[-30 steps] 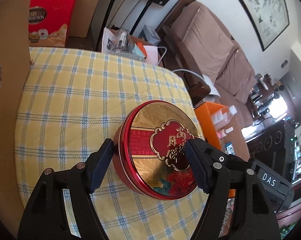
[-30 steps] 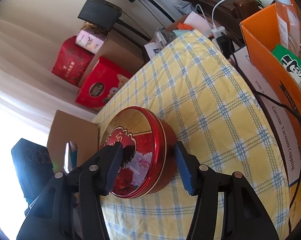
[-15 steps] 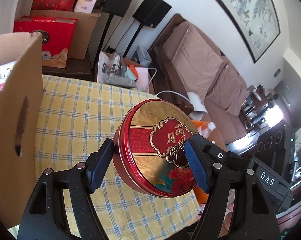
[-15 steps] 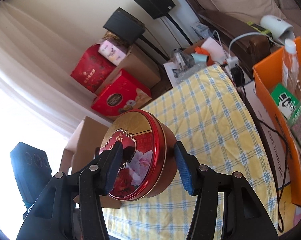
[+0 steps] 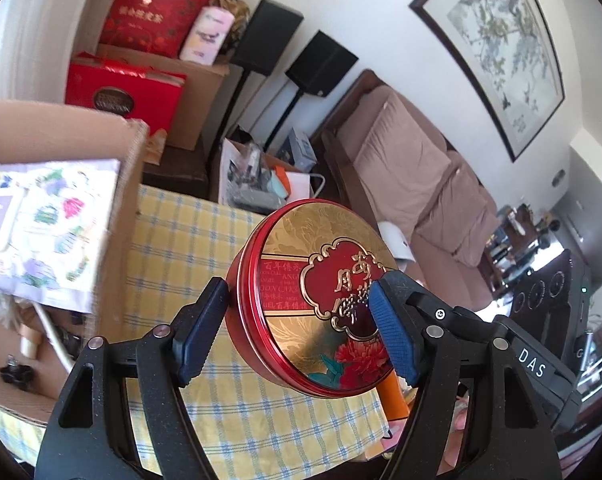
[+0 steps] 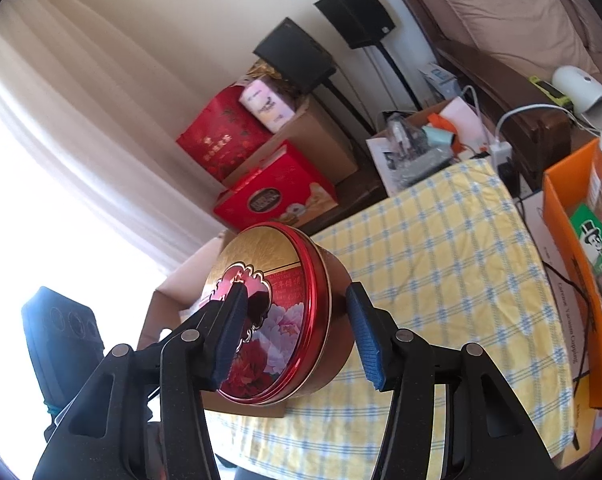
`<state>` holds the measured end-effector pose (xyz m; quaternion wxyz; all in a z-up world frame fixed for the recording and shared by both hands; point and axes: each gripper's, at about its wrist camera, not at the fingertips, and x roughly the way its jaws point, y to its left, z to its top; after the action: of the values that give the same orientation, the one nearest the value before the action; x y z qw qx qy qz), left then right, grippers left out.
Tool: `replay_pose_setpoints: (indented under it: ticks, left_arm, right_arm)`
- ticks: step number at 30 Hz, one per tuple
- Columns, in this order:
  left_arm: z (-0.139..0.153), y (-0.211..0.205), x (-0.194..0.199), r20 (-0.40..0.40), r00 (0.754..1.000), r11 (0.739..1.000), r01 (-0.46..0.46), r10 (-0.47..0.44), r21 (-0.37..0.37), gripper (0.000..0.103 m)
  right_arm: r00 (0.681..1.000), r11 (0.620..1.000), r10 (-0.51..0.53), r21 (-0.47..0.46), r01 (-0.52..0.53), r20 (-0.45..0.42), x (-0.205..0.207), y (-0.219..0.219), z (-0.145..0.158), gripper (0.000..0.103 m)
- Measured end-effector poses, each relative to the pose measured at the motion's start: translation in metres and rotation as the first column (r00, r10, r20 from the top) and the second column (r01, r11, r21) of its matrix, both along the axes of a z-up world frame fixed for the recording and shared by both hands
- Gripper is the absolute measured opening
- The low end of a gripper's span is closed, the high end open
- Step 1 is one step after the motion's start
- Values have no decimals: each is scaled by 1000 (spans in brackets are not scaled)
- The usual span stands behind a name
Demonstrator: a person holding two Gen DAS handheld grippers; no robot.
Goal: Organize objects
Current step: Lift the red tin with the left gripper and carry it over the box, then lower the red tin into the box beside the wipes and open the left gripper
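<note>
Both tools share one load: the left tool (image 5: pixel 297 332) pinches the round red-and-gold mooncake tin (image 5: pixel 313 300) across its thickness, one blue pad under the base and the other on the lid face, while the right tool (image 6: pixel 297 334) clamps it the same way from the opposite side, lid pad to the left and base pad to the right. The tin hangs tilted in the air, clear of the yellow checked table (image 5: pixel 229 412). It looks rigid, with glossy painted metal that the pads could slide on; its weight cannot be told. A grip squeezing lid against base seems wise, since the lid may only be pressed on. To the left stands an open cardboard box (image 5: pixel 129 184) holding a printed packet (image 5: pixel 49 232), a likely destination; its near wall is the edge to clear. An orange box (image 6: pixel 569 184) crowds the table's right side.
</note>
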<state>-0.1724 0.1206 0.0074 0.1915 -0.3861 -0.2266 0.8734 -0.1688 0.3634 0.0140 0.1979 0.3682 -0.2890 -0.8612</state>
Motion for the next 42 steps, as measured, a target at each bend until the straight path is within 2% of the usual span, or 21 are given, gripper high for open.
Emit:
replay_pose_setpoints:
  ticks: [5,11,18,26,33,36,42]
  left_arm:
    - [13,-30,2,-17,999,999,-38,39,11,69]
    - [16,-78,3,-17,995,995,-101,101,4,69]
    - [6,-129,8,7,989,989,-149,149,-15,69]
    - [-15,-168,13,54,984,986,-168,169,-20,69]
    - [-43,-192,12,134,981,989,-144,142,12,69]
    - [-54,-197,12,171,979,991,-122,113,45,69]
    - [-59,-196,9,183,978,995,-96,98,-22,70]
  right_arm:
    - [999,999,42,12,-42,-27,-4,-29,18,53]
    - [993,994,110,14,-110,-30,-18,-73,23,53]
    - [980,980,199,20,-199,-11,-27,-129,11,53]
    - [965,964,261,46,-262,18,-31,-174,-6,53]
    - [954,947,296,112,-300,48,-27,-200,-27,53]
    - [953,936,300,185,-300,29,-23,-207,-27,50]
    - [947,894,320,324,-309,22,-18,-223,-29,40]
